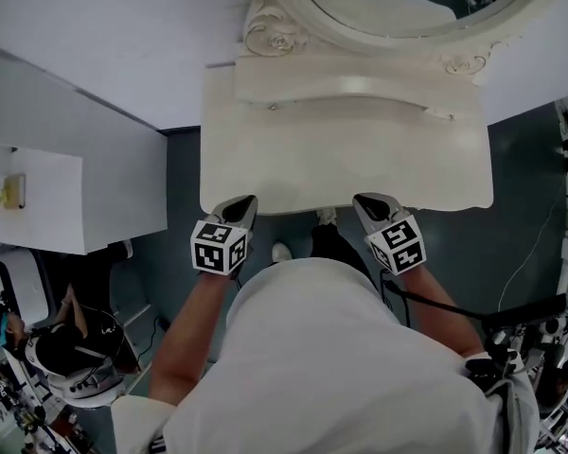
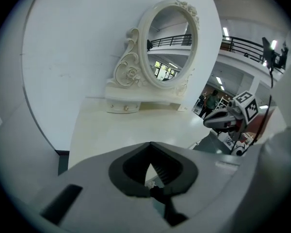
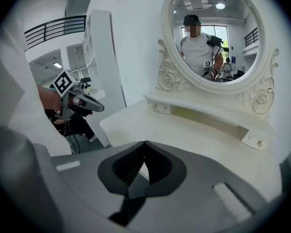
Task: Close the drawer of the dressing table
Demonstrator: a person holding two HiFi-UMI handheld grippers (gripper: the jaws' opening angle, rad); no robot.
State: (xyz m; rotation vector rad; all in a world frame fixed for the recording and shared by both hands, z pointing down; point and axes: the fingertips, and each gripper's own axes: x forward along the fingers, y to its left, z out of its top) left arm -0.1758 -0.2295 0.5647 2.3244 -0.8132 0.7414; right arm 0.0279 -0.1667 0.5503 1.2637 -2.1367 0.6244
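Head view looks down past the person's white shirt (image 1: 341, 357) at two grippers side by side. The left gripper (image 1: 246, 202) and the right gripper (image 1: 365, 201) both have their tips at the front edge of the dressing table (image 1: 346, 159), apart from each other. Whether the tips touch that edge cannot be told.

Left gripper view shows its jaws clenched tip to tip with nothing between them. Right gripper view shows the same, jaws pressed together and empty.

The cream tabletop stretches away ahead of both grippers and is bare. At its far side, well ahead of the tips, a raised shelf (image 1: 350, 88) carries an oval mirror (image 3: 216, 33) in a carved scroll frame. A small drawer with a round knob (image 2: 124, 108) sits shut under the shelf end ahead of the left gripper. Another (image 3: 160, 107) shows at the shelf end ahead of the right gripper.

The main drawer of the table lies below the tabletop's front lip, just under the gripper tips, and no view shows its face. Dark grey floor (image 1: 180, 173) lies to the left gripper's outer side.
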